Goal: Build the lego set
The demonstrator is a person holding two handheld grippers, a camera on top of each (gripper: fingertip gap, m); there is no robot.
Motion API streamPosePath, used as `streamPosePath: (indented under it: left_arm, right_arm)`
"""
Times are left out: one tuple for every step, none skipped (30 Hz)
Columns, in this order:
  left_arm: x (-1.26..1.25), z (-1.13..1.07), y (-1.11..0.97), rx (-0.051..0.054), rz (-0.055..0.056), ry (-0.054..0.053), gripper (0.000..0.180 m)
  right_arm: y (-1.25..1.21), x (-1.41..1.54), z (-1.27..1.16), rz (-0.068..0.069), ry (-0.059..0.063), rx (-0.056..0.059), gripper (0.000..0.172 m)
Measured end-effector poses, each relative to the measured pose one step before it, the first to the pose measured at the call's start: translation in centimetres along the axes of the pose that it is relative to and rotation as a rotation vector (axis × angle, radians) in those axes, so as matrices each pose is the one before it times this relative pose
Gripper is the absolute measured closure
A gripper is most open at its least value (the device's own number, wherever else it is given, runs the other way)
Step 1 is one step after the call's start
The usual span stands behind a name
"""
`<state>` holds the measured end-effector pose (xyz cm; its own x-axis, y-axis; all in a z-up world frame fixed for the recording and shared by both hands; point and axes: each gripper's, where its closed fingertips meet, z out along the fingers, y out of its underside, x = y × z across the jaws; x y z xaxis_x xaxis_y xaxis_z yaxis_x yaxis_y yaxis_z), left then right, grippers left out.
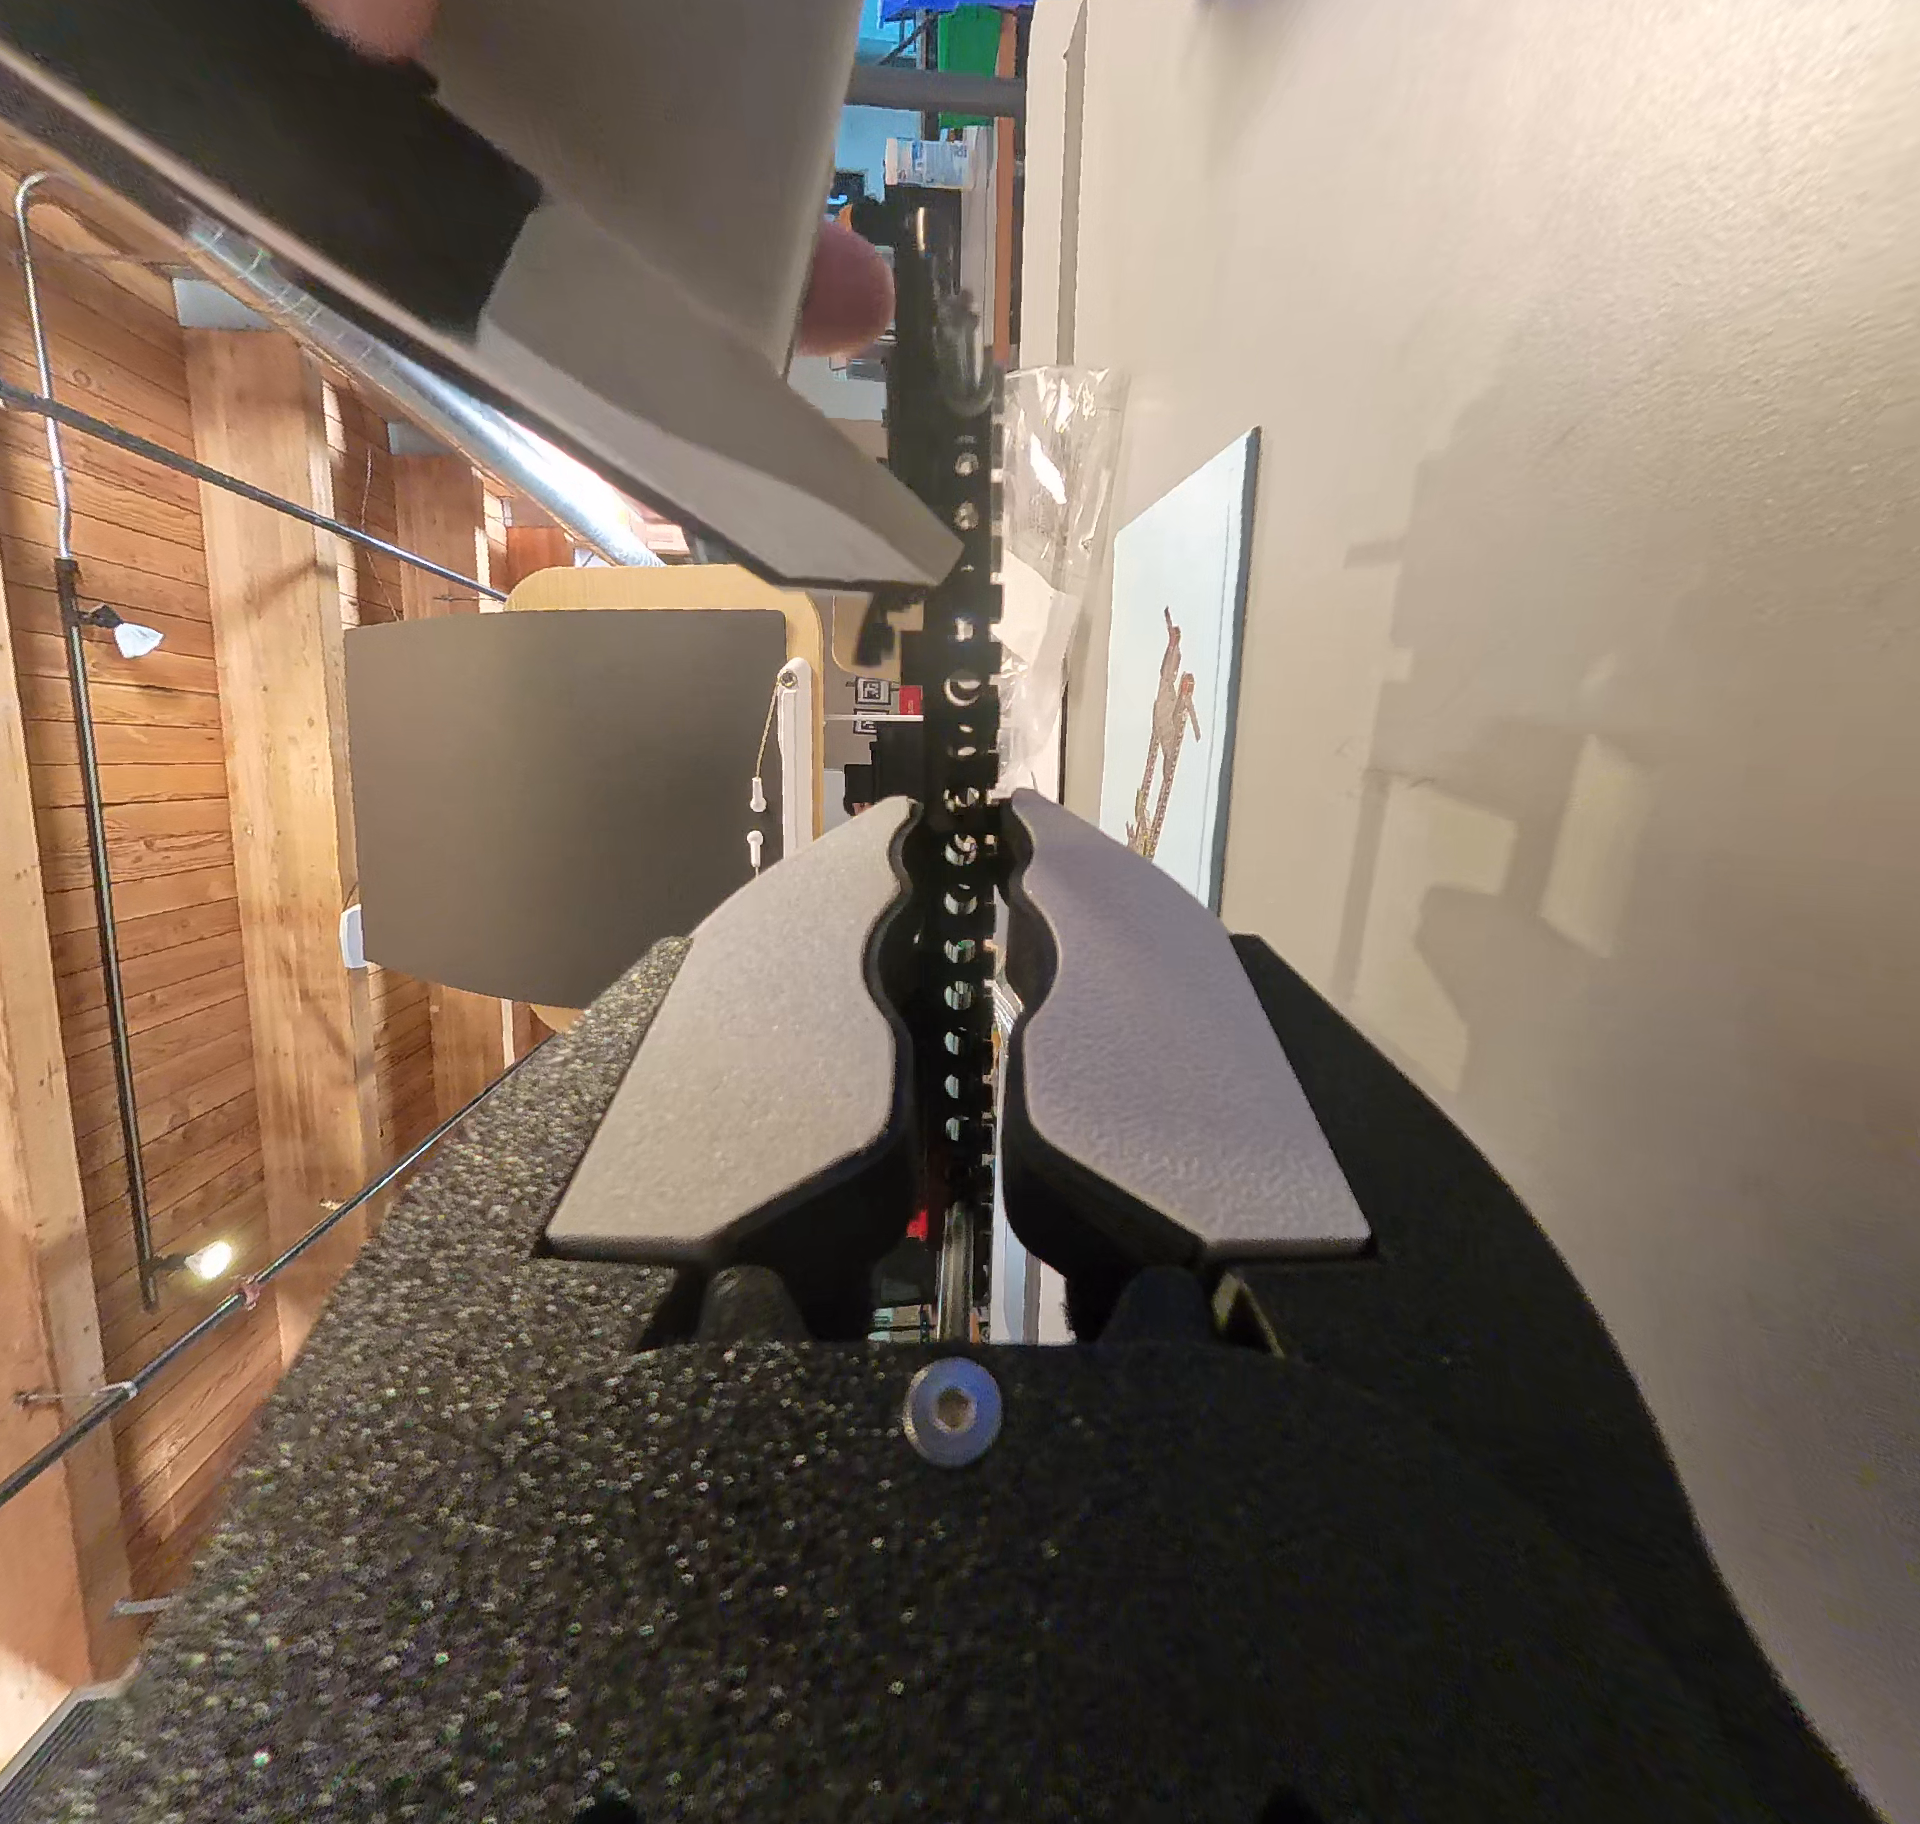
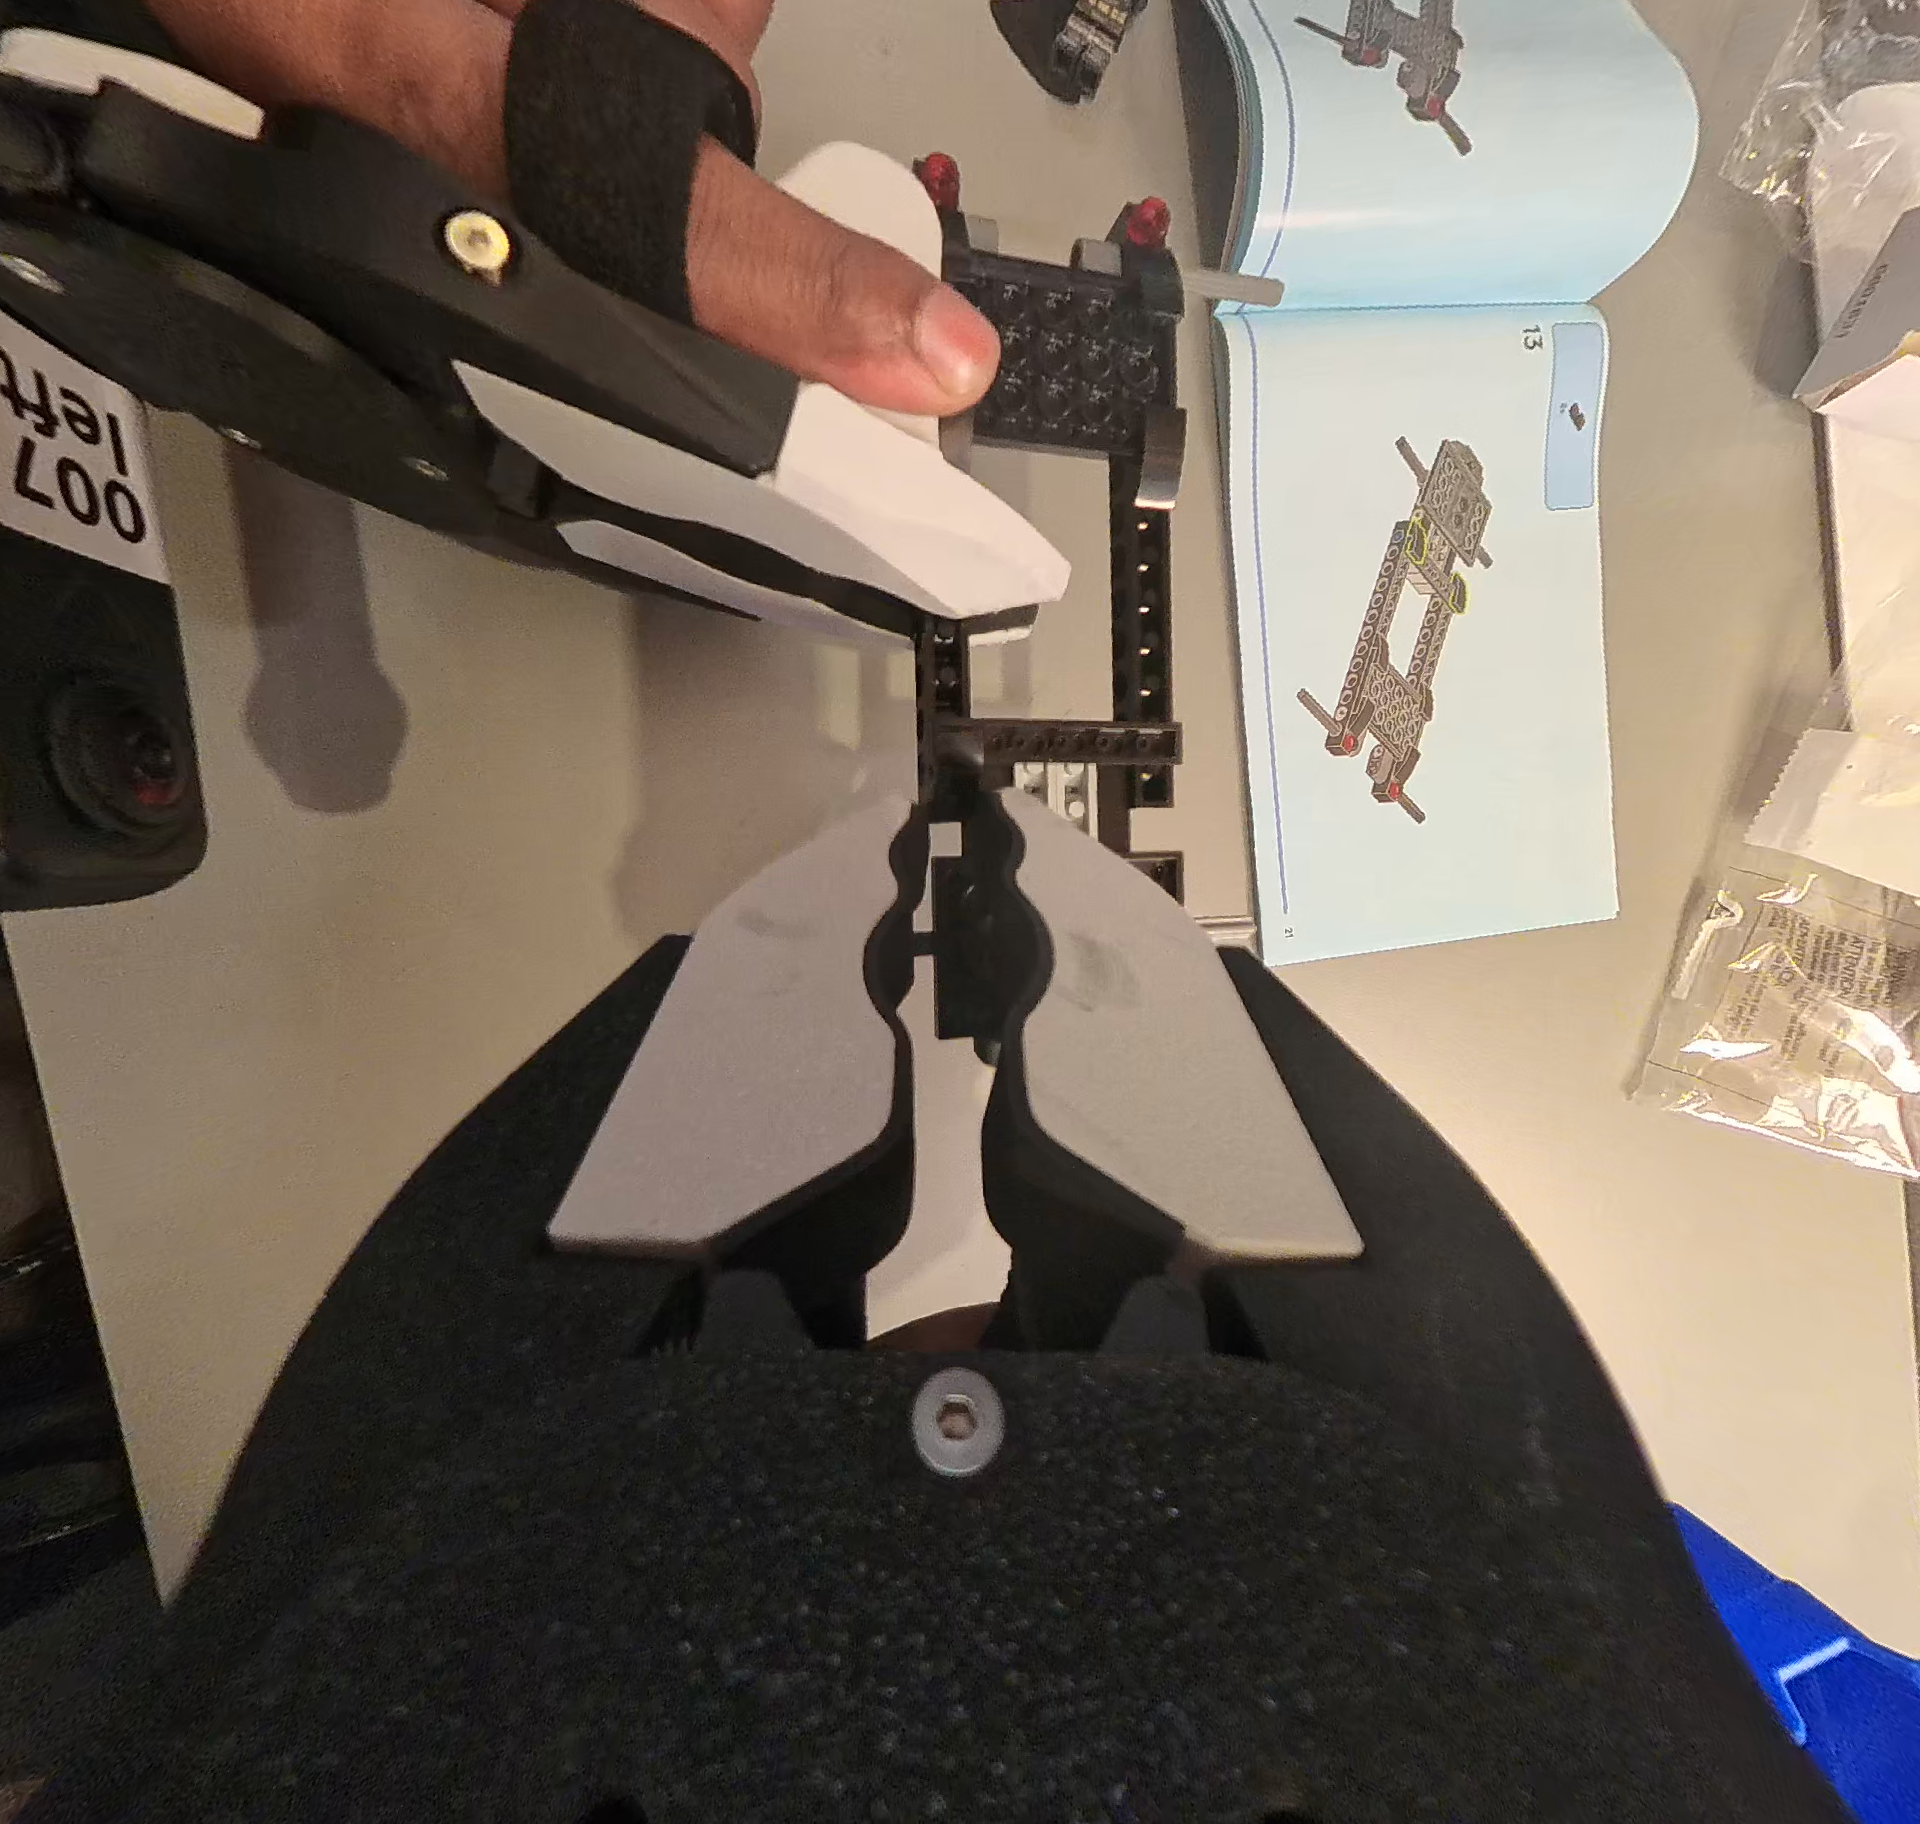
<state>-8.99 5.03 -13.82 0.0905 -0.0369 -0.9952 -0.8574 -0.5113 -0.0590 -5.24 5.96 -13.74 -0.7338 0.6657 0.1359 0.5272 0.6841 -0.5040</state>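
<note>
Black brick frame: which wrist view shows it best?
Right wrist view. It looks down on the black brick frame, showing both long beams, the studded plate, the red pins and the cross beam, with the left gripper on one beam. The left wrist view sees only one holed beam edge-on between its fingers.

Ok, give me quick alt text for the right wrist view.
The right gripper is closed on a small black piece at one end of a black brick frame; the left gripper grips the frame's far beam. An open instruction booklet lies on the table.
</note>
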Motion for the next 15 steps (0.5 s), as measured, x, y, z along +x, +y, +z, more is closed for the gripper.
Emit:
streamPosePath:
  left_arm:
    - [-0.048,-0.004,0.018,0.0006,-0.0007,-0.0025,0.169]
    - [-0.043,0.005,0.024,-0.0005,-0.0001,-0.0025,0.169]
    - [-0.035,-0.011,0.003,0.0000,-0.0013,-0.0011,0.169]
    - [-0.010,-0.002,-0.016,0.0005,-0.0007,-0.0005,0.169]
    - [-0.011,0.007,-0.010,0.0008,0.0008,-0.0012,0.169]
    - [-0.016,0.001,-0.001,0.0001,0.0005,-0.0017,0.169]
    - [0.000,0.004,0.001,-0.0005,-0.0009,0.0002,0.169]
    - [-0.009,0.008,0.002,0.0005,-0.0003,0.0000,0.169]
    - [0.010,0.005,-0.008,0.0006,-0.0002,0.0007,0.169]
    - [0.029,-0.005,-0.017,0.0011,-0.0004,0.0011,0.169]
    - [0.028,0.000,-0.016,0.0006,0.0003,0.0015,0.169]
    - [0.030,0.001,-0.034,0.0014,0.0003,0.0008,0.169]
    - [0.006,-0.008,-0.012,0.0007,0.0009,0.0001,0.169]
    - [-0.013,-0.009,-0.019,0.0001,0.0008,-0.0007,0.169]
    - [-0.029,-0.003,-0.009,0.0010,-0.0004,-0.0009,0.169]
  right_arm:
    - [0.039,0.004,0.009,-0.0020,0.0012,-0.0016,0.163]
    - [0.015,0.027,-0.008,-0.0002,0.0020,-0.0012,0.162]
    - [0.016,0.055,-0.009,-0.0002,0.0041,-0.0012,0.161]
    - [-0.007,0.045,-0.022,-0.0019,0.0038,-0.0009,0.160]
    - [-0.034,0.022,-0.022,-0.0035,0.0026,0.0002,0.160]
    - [-0.033,0.005,-0.013,-0.0031,0.0022,0.0009,0.160]
    - [-0.023,0.000,-0.016,-0.0015,0.0016,0.0002,0.160]
    - [-0.038,-0.010,-0.008,-0.0008,0.0017,0.0009,0.160]
    - [-0.060,0.018,-0.018,-0.0006,0.0032,0.0023,0.159]
    - [-0.045,0.013,-0.027,-0.0002,0.0031,0.0021,0.158]
    - [-0.042,-0.012,-0.028,-0.0001,0.0012,0.0009,0.157]
    - [-0.012,0.002,-0.021,-0.0004,0.0019,-0.0001,0.156]
    - [-0.007,0.018,-0.026,-0.0008,0.0034,-0.0001,0.155]
    - [-0.034,-0.009,-0.047,-0.0009,0.0015,0.0021,0.155]
    - [-0.049,-0.056,-0.061,0.0002,-0.0023,0.0040,0.155]
